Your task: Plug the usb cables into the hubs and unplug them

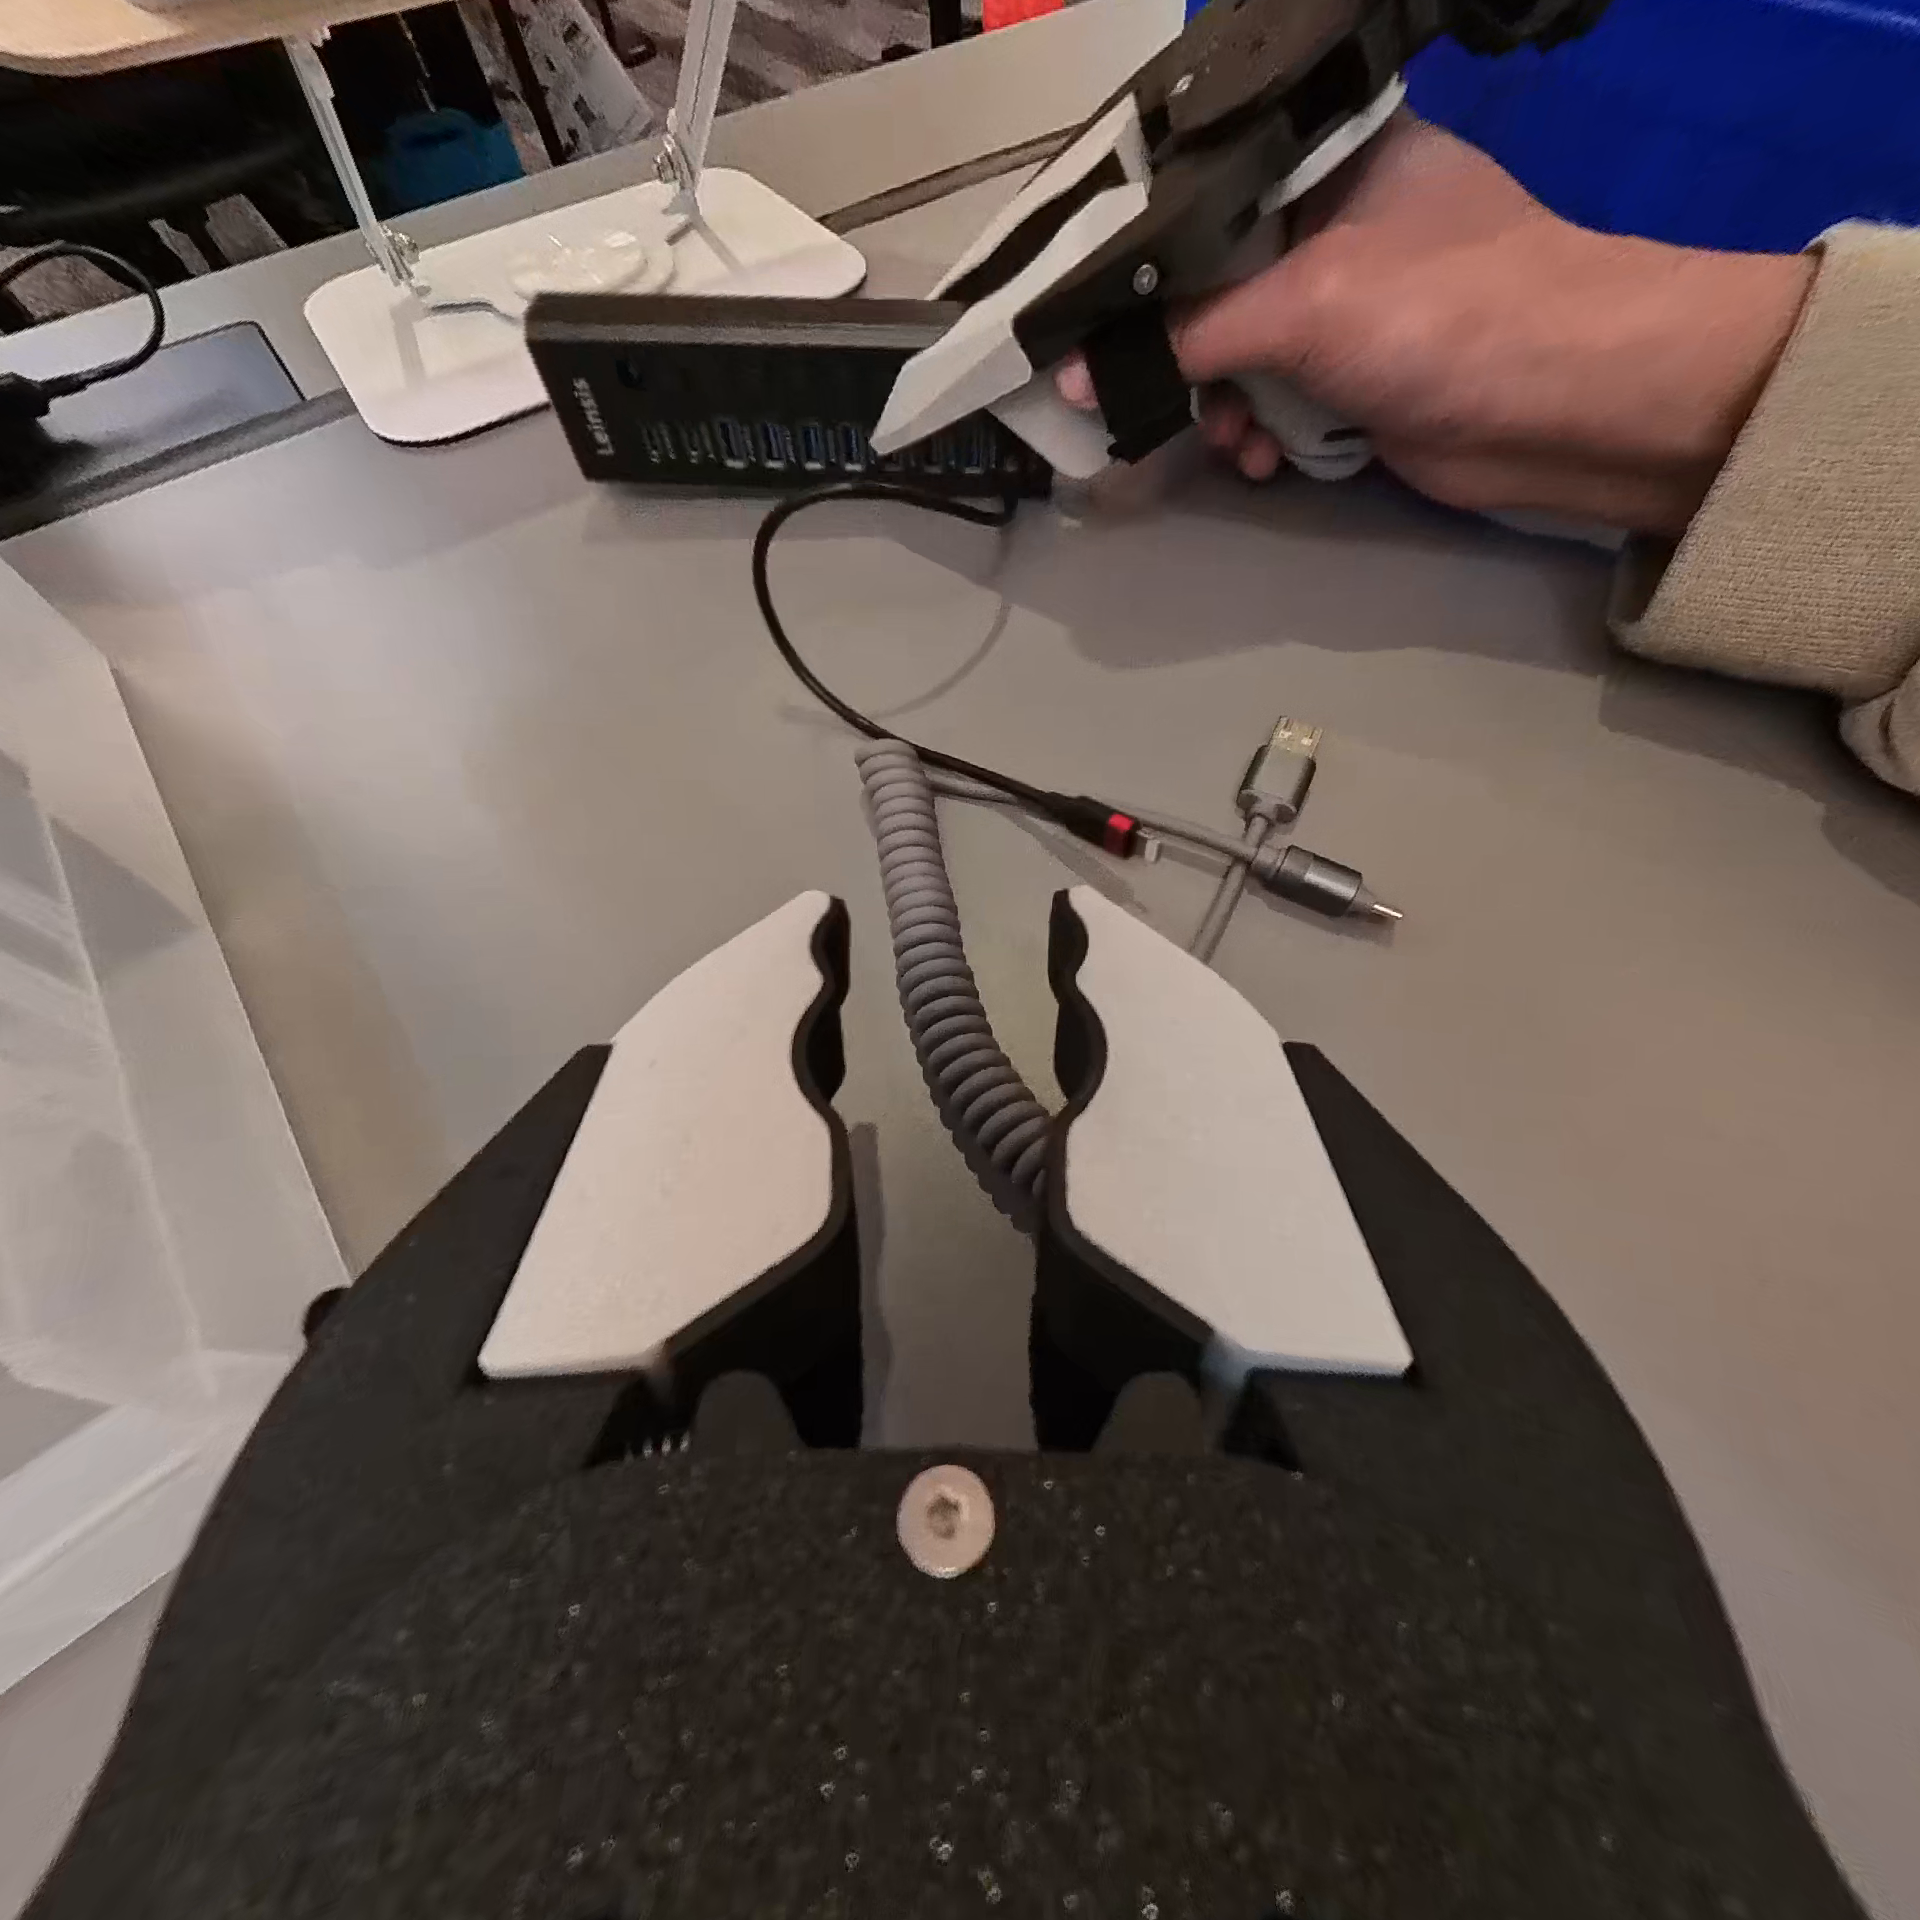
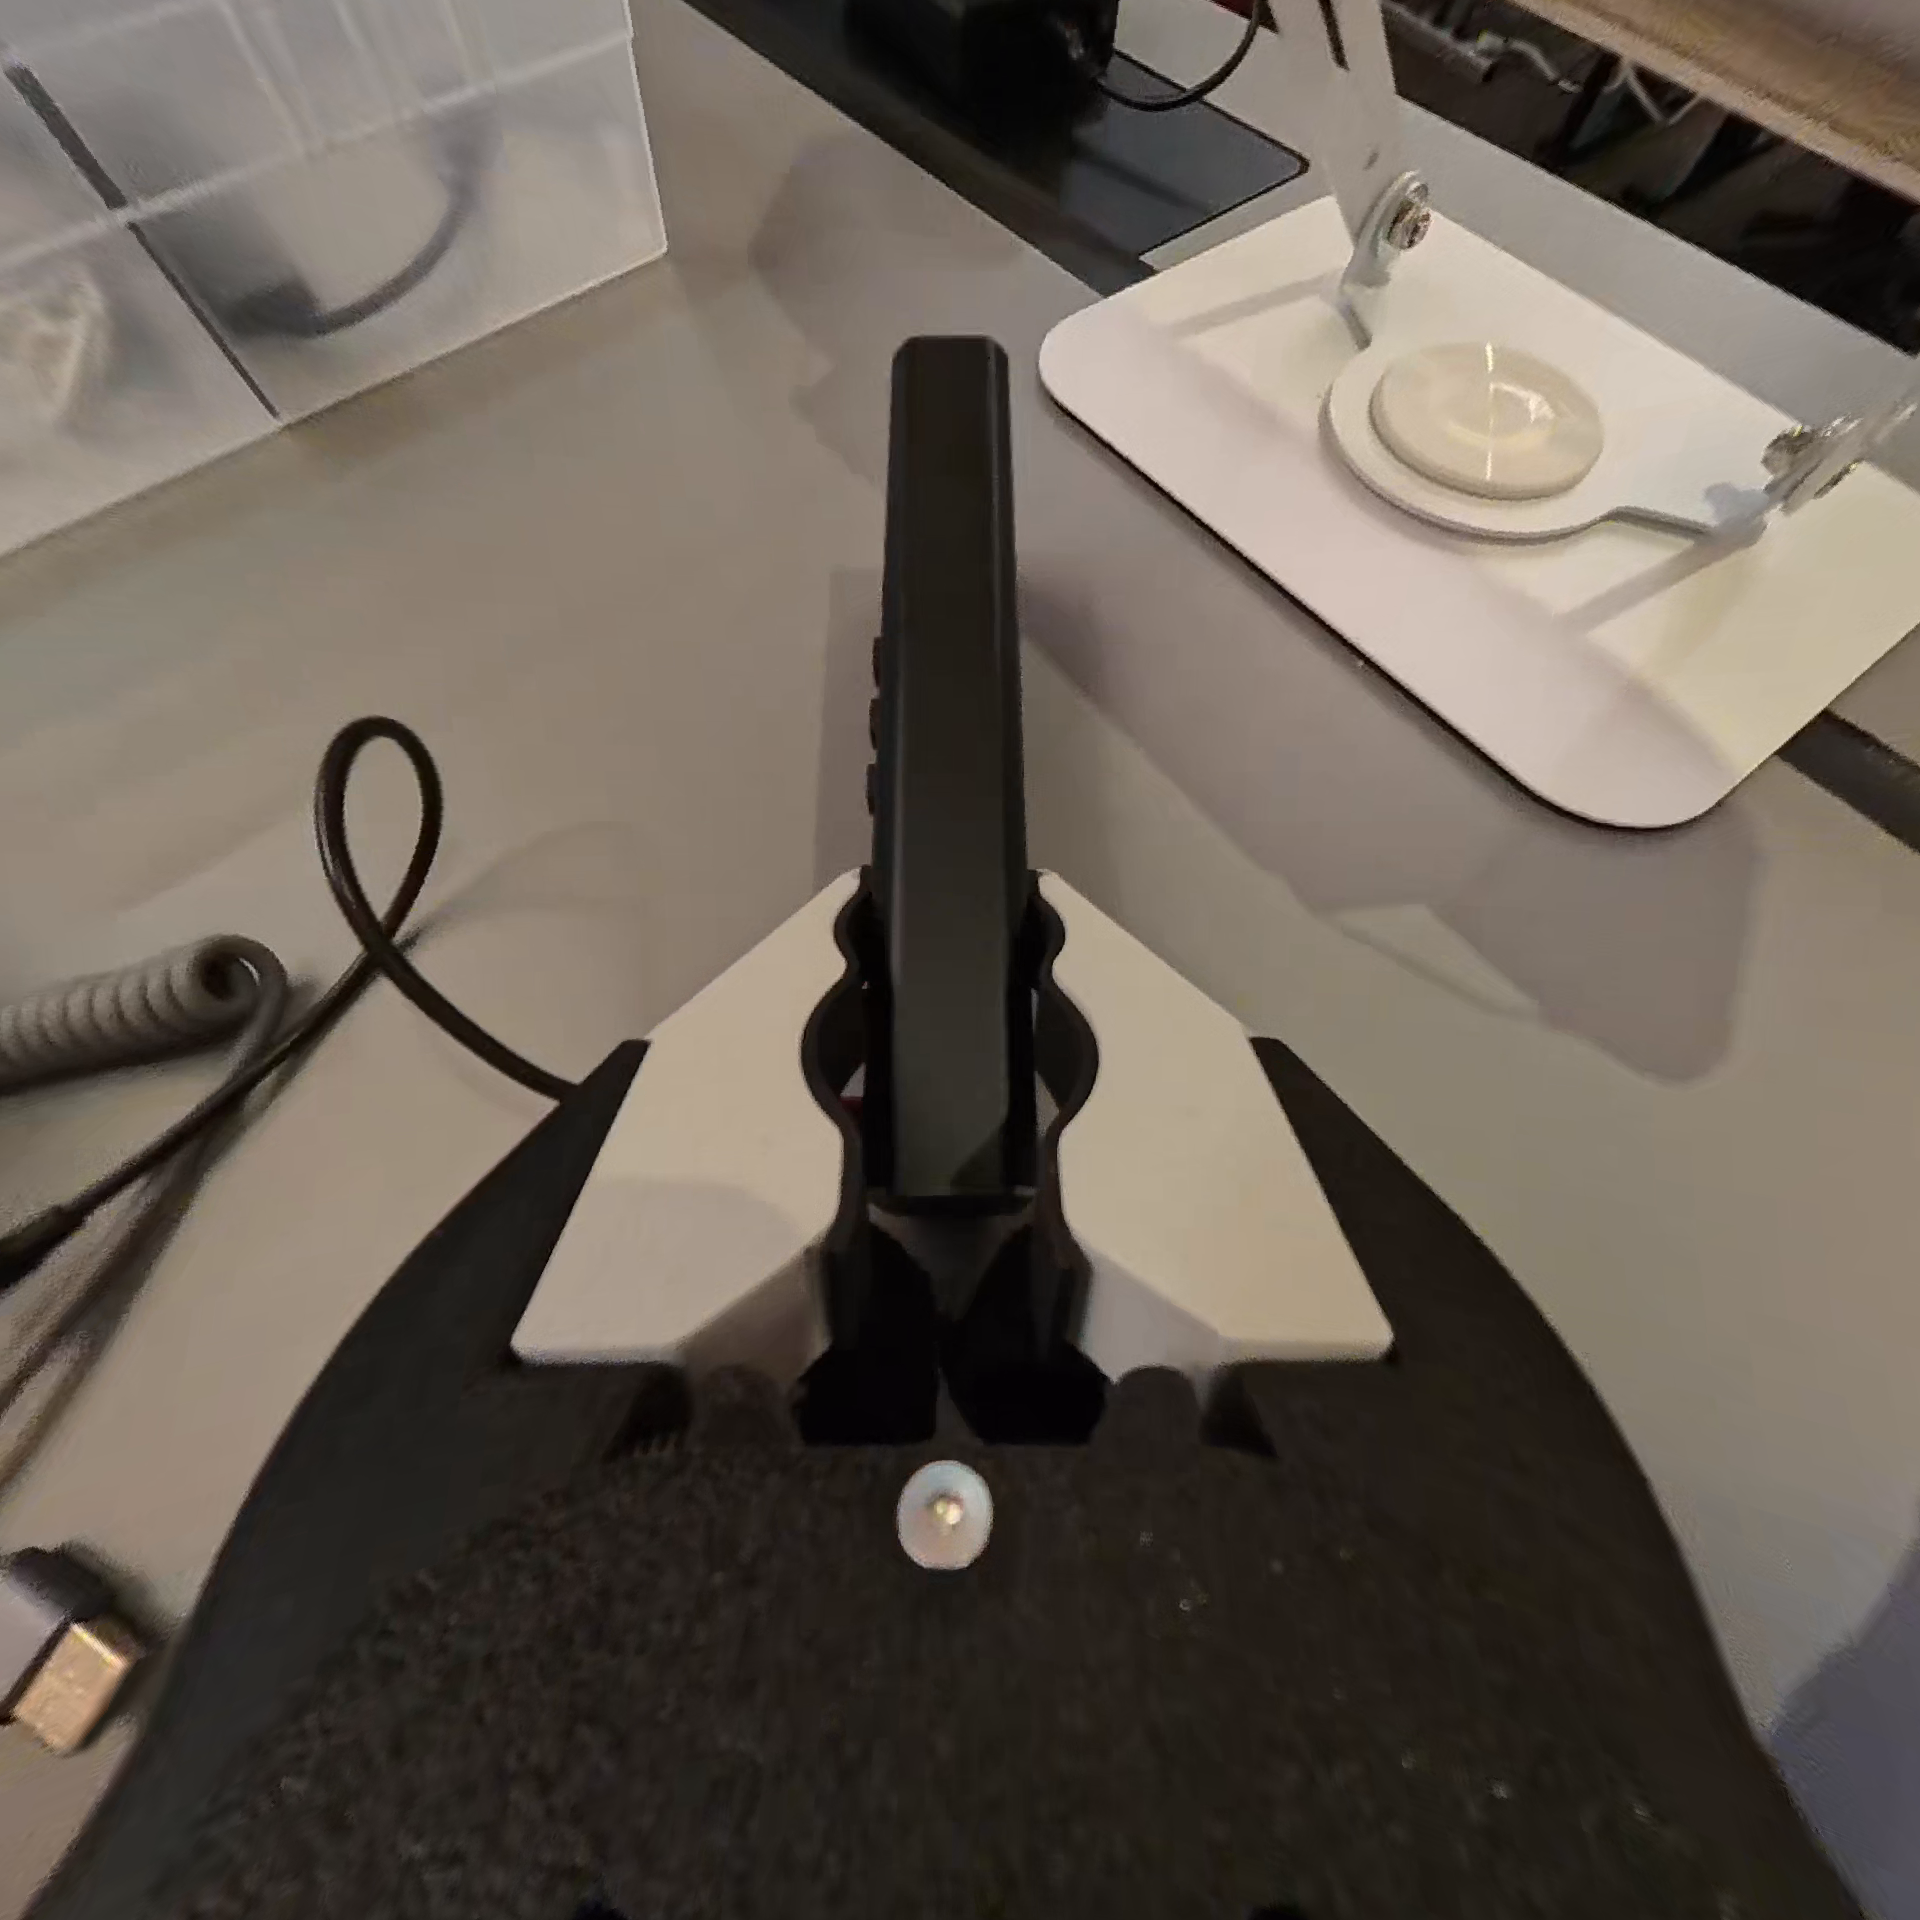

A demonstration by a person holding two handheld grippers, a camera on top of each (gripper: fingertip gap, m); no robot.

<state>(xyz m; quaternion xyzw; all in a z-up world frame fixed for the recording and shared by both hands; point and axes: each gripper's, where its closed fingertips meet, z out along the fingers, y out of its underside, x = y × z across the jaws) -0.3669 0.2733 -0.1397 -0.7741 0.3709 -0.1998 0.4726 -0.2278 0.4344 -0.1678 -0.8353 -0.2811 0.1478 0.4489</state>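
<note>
Left gripper (image 1: 948, 925) low over the grey worktop (image 1: 520, 727), jaws parted with a moderate gap and holding nothing. Between those jaws, but not clamped, a grey coiled cable (image 1: 940, 997), running forward from against the inner edge of the right finger. Just ahead of the tips and to their right, three loose cable ends lying crossed on the worktop: a black connector with a red band (image 1: 1101, 831), a grey barrel-shaped plug (image 1: 1325, 878) and a silver USB plug (image 1: 1283, 774). From the red-banded end, a thin black cable (image 1: 774, 623) looping forward to the black hub (image 1: 748, 390), well ahead of the left jaws, its row of ports facing them; whether plugged in cannot be told.

Right gripper (image 2: 948, 914) closed tight on the near end of the hub (image 2: 948, 675), one finger pressed to each long side, the bar reaching straight ahead out of the jaws. In the left wrist view, right gripper (image 1: 904, 426) held by a hand (image 1: 1455, 353), coming in over the hub's right end. Left of the right jaws, the black cable's loop (image 2: 379, 831) and the coiled cable (image 2: 125, 1008). Ahead and right, a white stand base (image 2: 1558, 644); ahead and left, a clear box (image 2: 312, 208).
</note>
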